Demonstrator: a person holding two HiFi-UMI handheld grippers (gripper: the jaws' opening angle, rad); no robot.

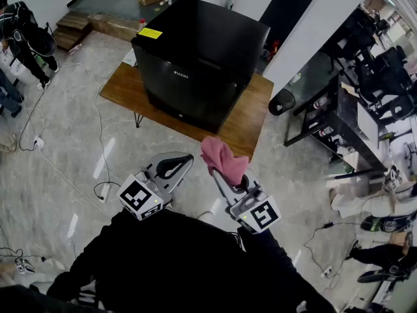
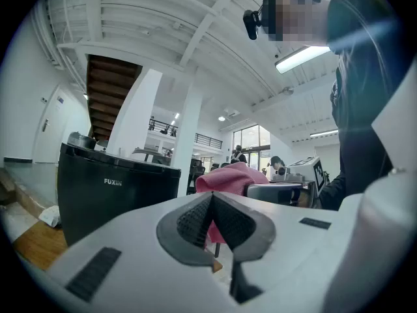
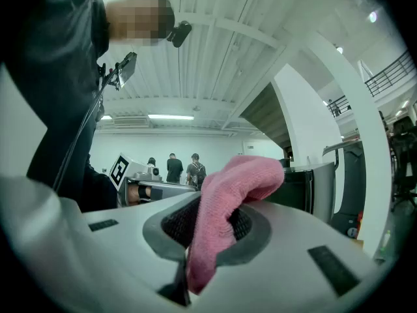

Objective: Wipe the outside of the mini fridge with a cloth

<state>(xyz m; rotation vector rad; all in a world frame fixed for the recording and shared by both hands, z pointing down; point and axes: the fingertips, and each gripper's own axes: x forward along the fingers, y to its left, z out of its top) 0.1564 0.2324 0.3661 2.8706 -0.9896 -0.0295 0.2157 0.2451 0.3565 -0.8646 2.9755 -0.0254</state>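
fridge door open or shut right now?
Shut. The mini fridge shows a flat black front flush with its body in both the head view and the left gripper view, with no gap or interior showing.

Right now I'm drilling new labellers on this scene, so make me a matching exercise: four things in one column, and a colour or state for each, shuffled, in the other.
1 cloth
2 mini fridge
3 left gripper
4 low table

A black
B shut, empty
C pink, clamped in the right gripper
D brown wood

Pairs: 1-C, 2-A, 3-B, 4-D
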